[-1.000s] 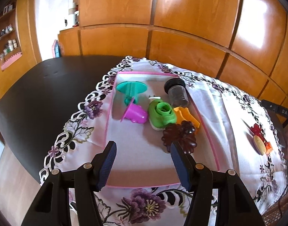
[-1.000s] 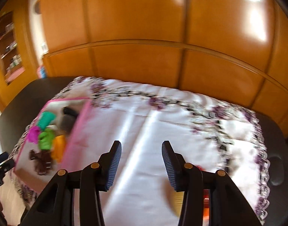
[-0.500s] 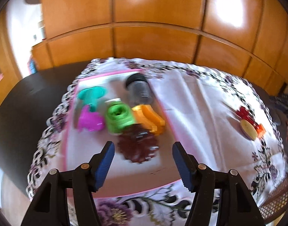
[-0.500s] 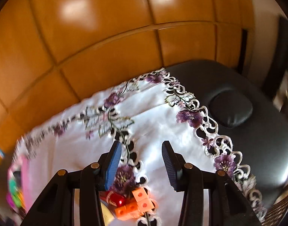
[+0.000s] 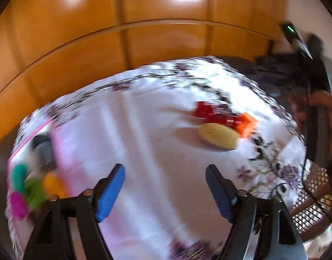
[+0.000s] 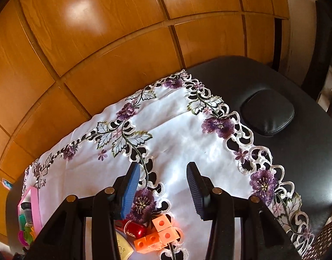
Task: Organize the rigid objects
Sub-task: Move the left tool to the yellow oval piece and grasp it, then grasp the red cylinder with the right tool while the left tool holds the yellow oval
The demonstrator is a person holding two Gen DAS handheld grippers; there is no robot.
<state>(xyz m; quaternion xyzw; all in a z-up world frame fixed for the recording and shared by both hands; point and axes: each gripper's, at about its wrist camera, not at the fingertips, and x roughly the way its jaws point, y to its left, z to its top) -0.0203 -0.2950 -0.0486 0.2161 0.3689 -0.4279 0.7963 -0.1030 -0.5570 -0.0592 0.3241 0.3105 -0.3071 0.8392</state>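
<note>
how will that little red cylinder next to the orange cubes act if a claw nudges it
The red cylinder lies on its side on the tablecloth, so it will probably roll. Its glossy surface looks hard and may slip between pads. The orange cubes touching it would likely block rolling that way.

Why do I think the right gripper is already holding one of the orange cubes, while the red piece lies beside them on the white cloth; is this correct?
Not quite. In the right wrist view the right gripper holds nothing: the orange cubes lie below its fingers, untouched. The red piece does lie beside them on the white cloth.
</note>
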